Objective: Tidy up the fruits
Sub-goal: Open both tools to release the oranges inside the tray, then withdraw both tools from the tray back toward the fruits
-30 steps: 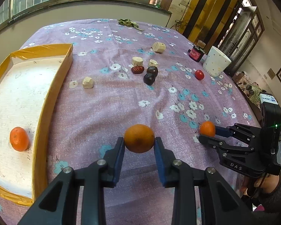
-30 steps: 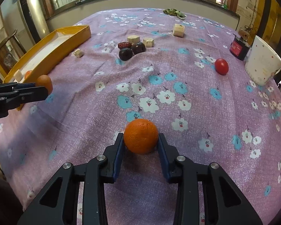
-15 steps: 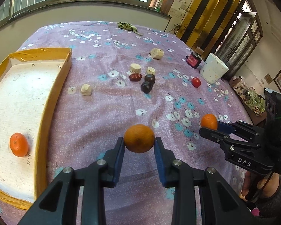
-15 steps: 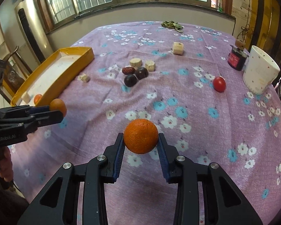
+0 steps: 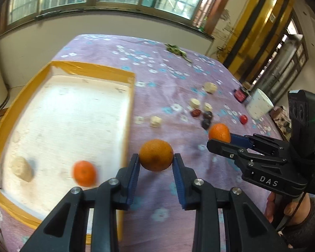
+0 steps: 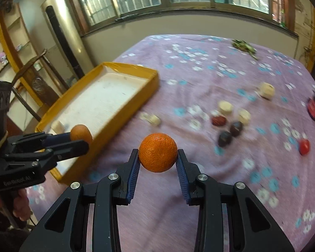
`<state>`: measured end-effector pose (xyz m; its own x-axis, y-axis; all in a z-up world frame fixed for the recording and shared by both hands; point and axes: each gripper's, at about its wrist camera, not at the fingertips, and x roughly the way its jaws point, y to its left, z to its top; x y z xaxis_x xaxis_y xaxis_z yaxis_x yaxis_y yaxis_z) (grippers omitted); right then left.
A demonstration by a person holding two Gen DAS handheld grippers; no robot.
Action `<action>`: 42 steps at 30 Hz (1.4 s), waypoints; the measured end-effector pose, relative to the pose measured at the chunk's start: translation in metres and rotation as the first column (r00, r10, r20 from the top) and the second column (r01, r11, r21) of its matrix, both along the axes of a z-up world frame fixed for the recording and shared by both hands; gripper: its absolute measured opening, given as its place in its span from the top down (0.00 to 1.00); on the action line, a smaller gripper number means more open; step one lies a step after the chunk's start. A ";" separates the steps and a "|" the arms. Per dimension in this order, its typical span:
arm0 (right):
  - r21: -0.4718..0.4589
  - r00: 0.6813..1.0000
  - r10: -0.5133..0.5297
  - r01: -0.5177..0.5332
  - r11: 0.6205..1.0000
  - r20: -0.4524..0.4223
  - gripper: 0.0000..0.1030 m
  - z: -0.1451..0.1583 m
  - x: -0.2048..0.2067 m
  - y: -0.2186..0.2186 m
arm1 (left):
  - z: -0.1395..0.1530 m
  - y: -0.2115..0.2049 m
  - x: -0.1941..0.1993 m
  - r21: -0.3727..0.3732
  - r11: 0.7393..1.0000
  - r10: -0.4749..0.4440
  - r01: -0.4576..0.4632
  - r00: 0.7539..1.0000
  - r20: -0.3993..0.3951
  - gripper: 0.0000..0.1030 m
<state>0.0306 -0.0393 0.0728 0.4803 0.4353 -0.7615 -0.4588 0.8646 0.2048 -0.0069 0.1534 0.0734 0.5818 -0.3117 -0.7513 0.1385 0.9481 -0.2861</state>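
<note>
My left gripper (image 5: 155, 161) is shut on an orange (image 5: 156, 155) and holds it in the air just right of the yellow tray's (image 5: 129, 113) right wall. My right gripper (image 6: 158, 161) is shut on a second orange (image 6: 158, 155), raised above the purple cloth. From the left wrist view the right gripper (image 5: 218, 139) and its orange (image 5: 219, 132) show at right. From the right wrist view the left gripper (image 6: 82, 140) and its orange (image 6: 80, 132) hang over the tray's near corner. A tangerine (image 5: 84, 173) and a pale chunk (image 5: 23, 169) lie in the tray.
On the cloth lie dark dates (image 6: 230, 132), a red date (image 6: 218, 120), pale round pieces (image 6: 225, 106), a pale cube (image 6: 266, 90), a small piece by the tray (image 6: 153, 119) and a red tomato (image 6: 304, 146). A white cup (image 5: 259, 104) and red jar (image 5: 240, 94) stand far right.
Both grippers have risen and swung left toward the tray with their oranges. The left one now hangs at the tray's right wall; the view is motion-blurred.
</note>
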 end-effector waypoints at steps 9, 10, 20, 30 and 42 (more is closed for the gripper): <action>0.053 0.994 0.107 -0.105 0.993 -0.033 0.68 -0.004 0.032 0.080 | -0.005 0.078 0.022 0.013 0.990 0.140 -0.140 0.990 -0.024 0.67; 0.051 0.993 0.115 -0.113 0.992 -0.036 0.68 -0.006 0.036 0.088 | -0.007 0.085 0.027 0.011 0.989 0.150 -0.150 0.988 -0.033 0.67; 0.051 0.980 0.155 -0.150 0.987 -0.127 0.67 -0.041 0.067 0.149 | -0.033 0.139 0.063 0.069 0.967 0.251 -0.244 0.962 -0.112 0.67; -0.103 0.974 0.221 -0.225 0.969 -0.047 0.65 -0.042 0.060 0.179 | -0.056 0.144 0.078 0.124 0.967 0.244 -0.225 0.955 -0.169 0.66; -0.136 0.980 0.196 -0.190 0.972 0.035 0.60 -0.027 0.047 0.167 | -0.052 0.136 0.074 0.179 0.963 0.228 -0.200 0.961 -0.154 0.44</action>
